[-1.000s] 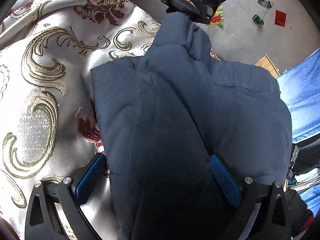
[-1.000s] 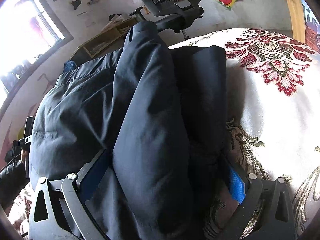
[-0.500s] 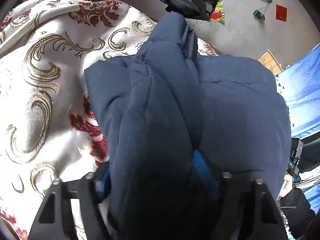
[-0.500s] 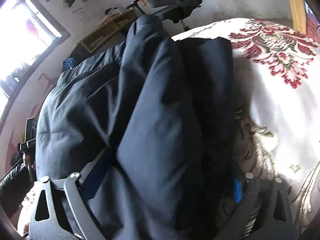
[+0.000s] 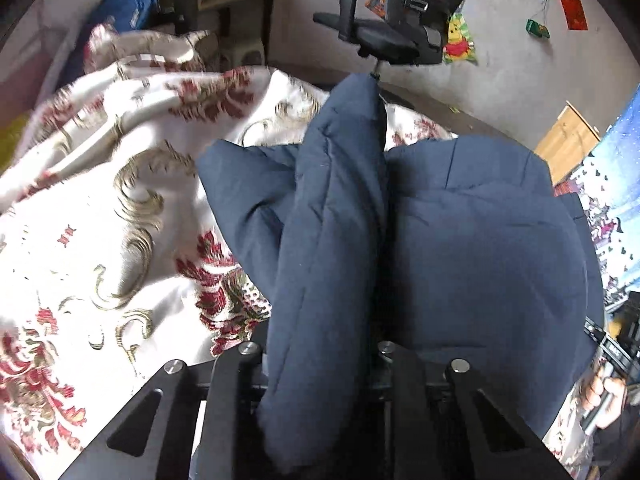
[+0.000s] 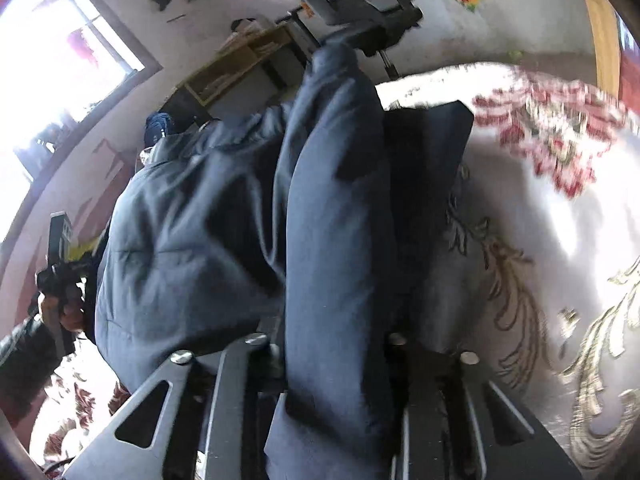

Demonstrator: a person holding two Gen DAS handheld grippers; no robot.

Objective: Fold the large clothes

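Jacket [image 5: 460, 240] is the thing here: dark blue, padded, lying on the floral bedspread [image 5: 100, 220], w/ one thick folded ridge running straight away from you toward the office chair [image 5: 400, 32] past the far bed edge.

L gripper [image 5: 316, 364]: jaws have just been closing and now pinch the near end of that ridge, fabric bulging up between them. Bare bedspread lies off to its left; most of the jacket's bulk sits to its right.

R gripper [image 6: 332, 352]: same story, jaws just closed down on a puffy ridge at the near hem, cloth squeezed between. Jacket body lies to its left, open bedspread [image 6: 560, 240] to its right.

So the long axis points ahead of both grippers, each holding a near-hem part, neither clearly closer to the far end. My read: near half goes up and over toward the chair side. Room's OK on the bed both sides; far end of the jacket looks close to the bed edge, so don't overshoot.
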